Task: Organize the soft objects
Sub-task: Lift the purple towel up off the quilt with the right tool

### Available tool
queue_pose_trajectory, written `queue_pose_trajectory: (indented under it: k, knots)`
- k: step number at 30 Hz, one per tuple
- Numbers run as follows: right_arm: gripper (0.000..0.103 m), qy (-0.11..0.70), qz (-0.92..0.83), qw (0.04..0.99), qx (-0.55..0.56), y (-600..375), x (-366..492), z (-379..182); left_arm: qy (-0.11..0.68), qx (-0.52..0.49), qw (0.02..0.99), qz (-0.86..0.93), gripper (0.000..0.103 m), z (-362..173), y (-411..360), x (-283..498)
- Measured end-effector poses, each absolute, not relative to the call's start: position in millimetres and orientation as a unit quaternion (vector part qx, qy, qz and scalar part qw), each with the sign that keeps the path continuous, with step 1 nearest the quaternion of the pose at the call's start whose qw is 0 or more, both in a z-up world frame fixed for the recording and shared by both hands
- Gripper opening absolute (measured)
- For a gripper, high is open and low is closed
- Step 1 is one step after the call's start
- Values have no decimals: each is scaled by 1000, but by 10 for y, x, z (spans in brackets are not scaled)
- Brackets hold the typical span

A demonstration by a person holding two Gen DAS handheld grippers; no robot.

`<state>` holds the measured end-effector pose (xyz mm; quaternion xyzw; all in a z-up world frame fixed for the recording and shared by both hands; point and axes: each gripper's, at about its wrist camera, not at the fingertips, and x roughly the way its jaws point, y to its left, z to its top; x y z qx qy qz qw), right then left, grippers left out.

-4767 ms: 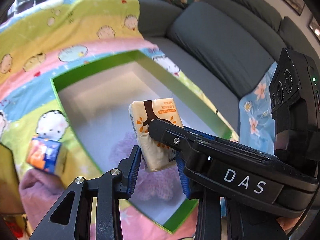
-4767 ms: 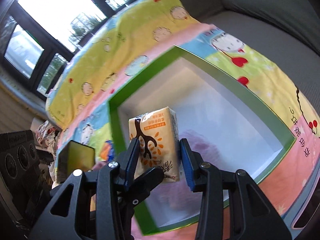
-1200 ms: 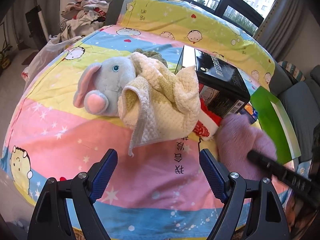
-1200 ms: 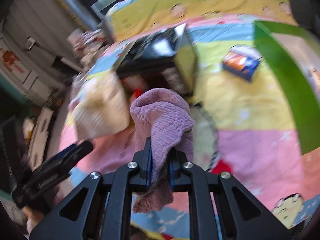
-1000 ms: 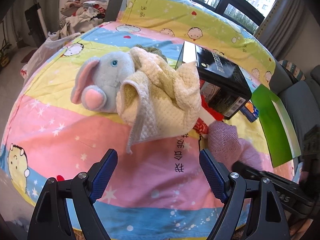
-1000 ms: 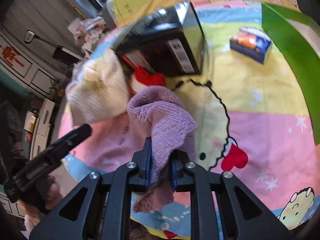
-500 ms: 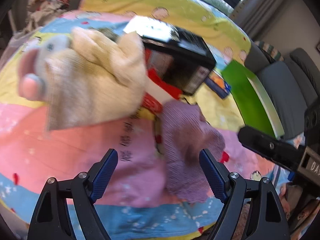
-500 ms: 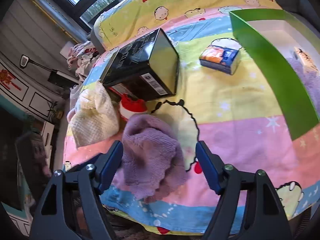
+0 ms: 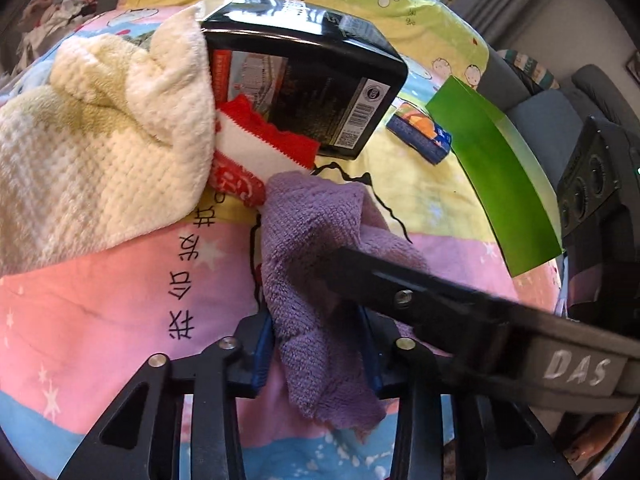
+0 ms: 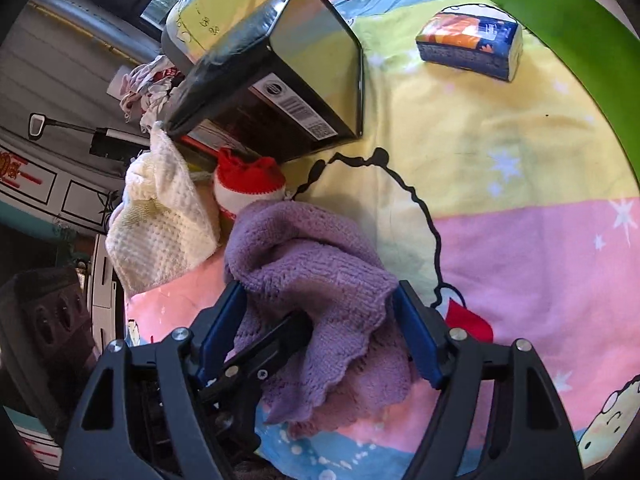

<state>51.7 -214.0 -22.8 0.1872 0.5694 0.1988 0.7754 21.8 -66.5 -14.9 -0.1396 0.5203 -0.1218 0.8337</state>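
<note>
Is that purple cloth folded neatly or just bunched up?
Bunched up. The purple cloth lies in loose humps and creases on the blanket, with its scalloped edge flopped over itself; no flat, squared fold shows.

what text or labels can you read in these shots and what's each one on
"DAS": white letters on the right gripper, seen in the left wrist view.
Black Chinese characters printed on the blanket: there, but I cannot read them with confidence.
Barcodes, a round seal and fine print on the black box: too small to read.
Print on the tissue pack: blurred, unreadable.
</note>
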Motion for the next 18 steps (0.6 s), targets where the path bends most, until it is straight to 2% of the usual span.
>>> queue_pose_trajectory:
  k: [1,3,4,5,12,18]
  knots:
    - [68,567,199,778,184,-2134,509,-221,518,-138,835,-125,32,-135,-687,216]
    - [55,564,201,780,184,-2136,498,-204,512,-126,840,-128,29,-95,-750,220]
    - [45,565,211,774,194,-2134,497,-210,510,-116,842,-128,28,-80,-790,221]
    - [41,570,224,763,207,-2129,500,-234,508,-105,846,-125,24,-66,-828,221]
    - [38,545,230,778,211,-2158,441,-100,491,-88,857,-129,20,89,-908,202]
    - [38,494,233,810,216,-2274,360,338,442,-65,883,-145,20,492,-1009,164]
